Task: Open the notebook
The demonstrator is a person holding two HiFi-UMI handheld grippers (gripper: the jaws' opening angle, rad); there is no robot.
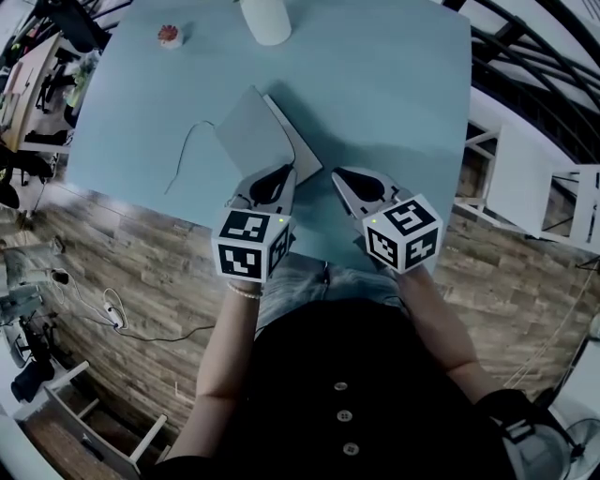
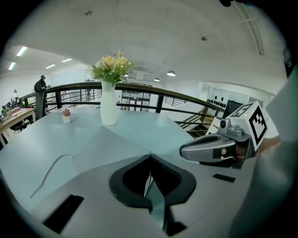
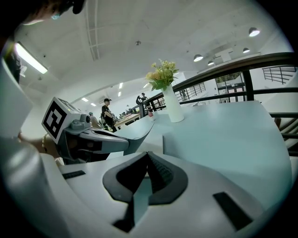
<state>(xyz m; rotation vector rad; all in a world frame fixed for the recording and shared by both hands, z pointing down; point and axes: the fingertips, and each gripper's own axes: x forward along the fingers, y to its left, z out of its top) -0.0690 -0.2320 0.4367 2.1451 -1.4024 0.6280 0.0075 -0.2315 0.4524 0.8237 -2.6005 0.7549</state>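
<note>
The left gripper (image 1: 285, 172) has its jaws pinching the near edge of the notebook (image 1: 256, 131) cover, which is raised. The right gripper (image 1: 339, 176), jaws pressed together and empty, is just beside it over the surface (image 1: 384, 94).

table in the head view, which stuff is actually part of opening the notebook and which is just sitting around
Part of the job:
- notebook, cover lifted at one corner
- left gripper, shut on that cover corner
- right gripper, shut and empty, beside the notebook

Just lying about:
- white vase of flowers
- small potted plant
- thin cord on the table
</note>
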